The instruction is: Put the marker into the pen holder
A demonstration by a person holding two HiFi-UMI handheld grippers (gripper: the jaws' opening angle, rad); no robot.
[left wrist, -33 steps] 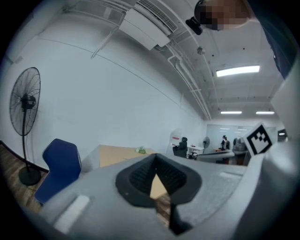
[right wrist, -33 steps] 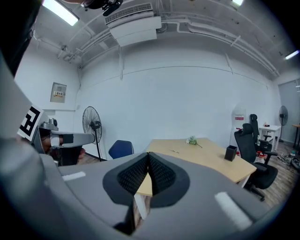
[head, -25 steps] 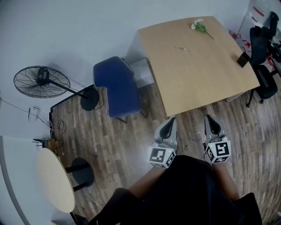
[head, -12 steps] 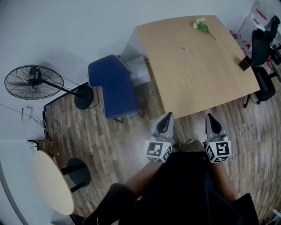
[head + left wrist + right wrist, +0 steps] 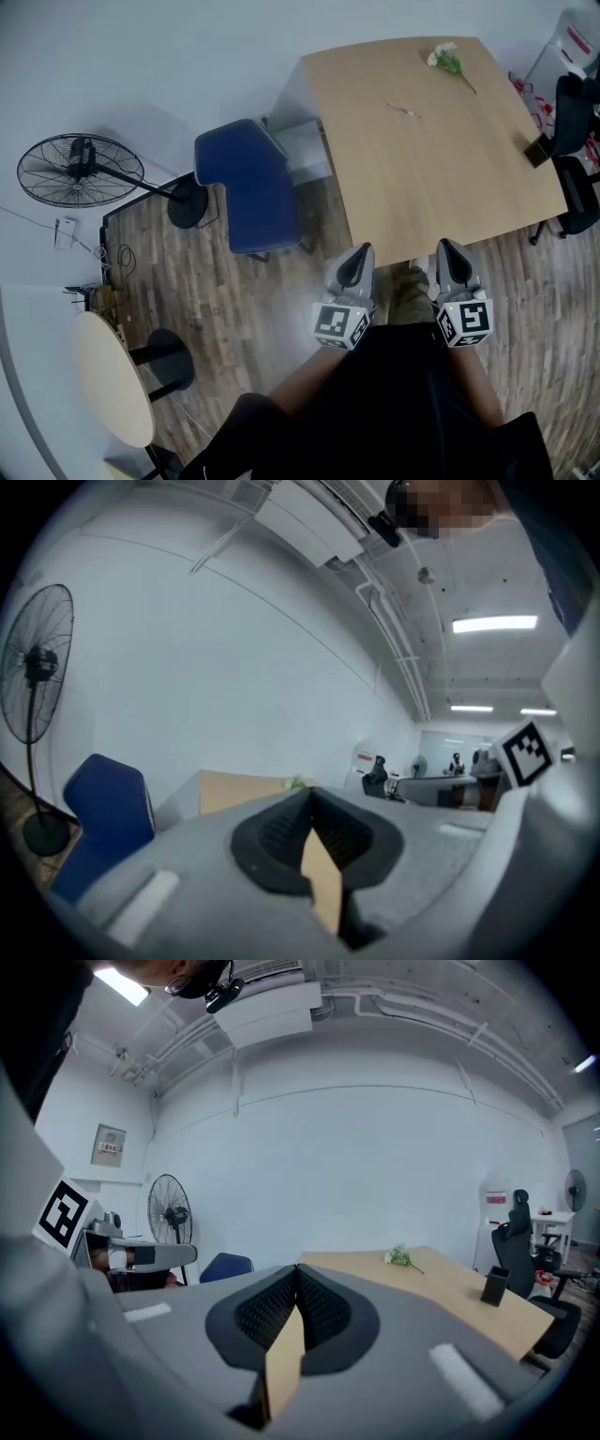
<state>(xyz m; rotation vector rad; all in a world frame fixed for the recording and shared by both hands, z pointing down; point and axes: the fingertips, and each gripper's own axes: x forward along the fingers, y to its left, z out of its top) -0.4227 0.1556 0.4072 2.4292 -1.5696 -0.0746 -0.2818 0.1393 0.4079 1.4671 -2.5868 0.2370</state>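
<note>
On the wooden table (image 5: 441,178) lies a thin, small marker (image 5: 405,111), far from both grippers. The black pen holder (image 5: 538,150) stands at the table's right edge and also shows in the right gripper view (image 5: 494,1285). My left gripper (image 5: 355,265) and right gripper (image 5: 452,262) hover side by side just short of the table's near edge, over the wood floor. Both are shut with nothing between the jaws, as the left gripper view (image 5: 312,803) and the right gripper view (image 5: 297,1283) show. The marker is too small to make out in either gripper view.
A sprig of white flowers (image 5: 447,60) lies at the table's far end. A blue chair (image 5: 251,187) stands left of the table, with a floor fan (image 5: 80,171) further left. A round side table (image 5: 111,379) is at lower left; black office chairs (image 5: 574,131) at right.
The person has stepped toward the table: its near edge now lies at the gripper tips, and a shoe shows between the two grippers. Both grippers stay shut.
</note>
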